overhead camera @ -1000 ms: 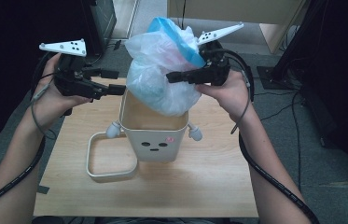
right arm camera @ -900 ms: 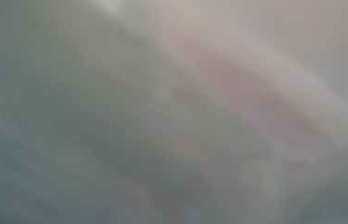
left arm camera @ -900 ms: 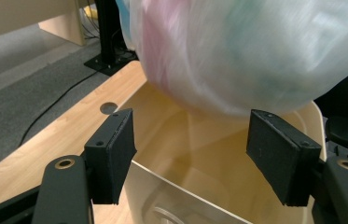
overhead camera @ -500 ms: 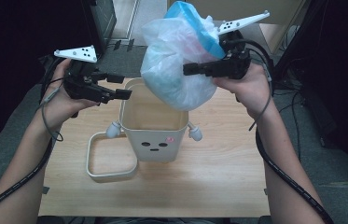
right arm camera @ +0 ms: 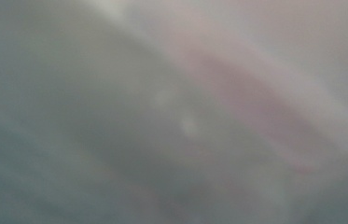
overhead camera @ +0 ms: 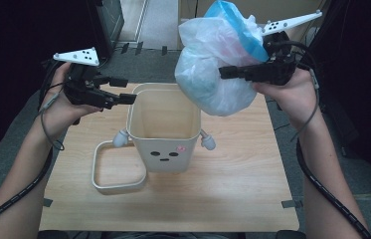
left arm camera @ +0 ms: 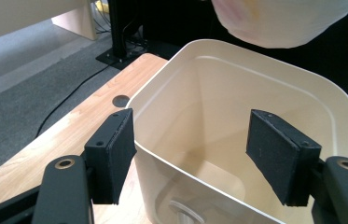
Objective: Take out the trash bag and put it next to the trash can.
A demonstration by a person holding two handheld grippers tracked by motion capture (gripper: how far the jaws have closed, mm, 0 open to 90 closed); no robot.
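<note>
A cream bin (overhead camera: pixel 165 154) with a face on its front stands in the middle of the wooden table (overhead camera: pixel 223 199). My left gripper (overhead camera: pixel 128 98) is at its left rim. In the left gripper view the jaws (left arm camera: pixel 192 154) are open and straddle the bin wall (left arm camera: pixel 218 93), one pad outside and one inside. My right gripper (overhead camera: pixel 225 74) is shut on a full white plastic bag (overhead camera: pixel 213 64) with a blue top, held in the air above the bin's right rear corner. The bag's underside (left arm camera: pixel 279 23) hangs over the bin. Blurred plastic (right arm camera: pixel 173 112) presses against the right gripper's camera.
A cream lid ring (overhead camera: pixel 118 167) lies flat on the table against the bin's left side. Two small grey knobs (overhead camera: pixel 207 141) stick out from the bin's sides. Dark furniture (overhead camera: pixel 108 20) stands beyond the table's far left; grey floor surrounds it.
My right gripper has lifted the bag up and to the right, out of the bin's mouth. My left gripper has stayed at the rim.
</note>
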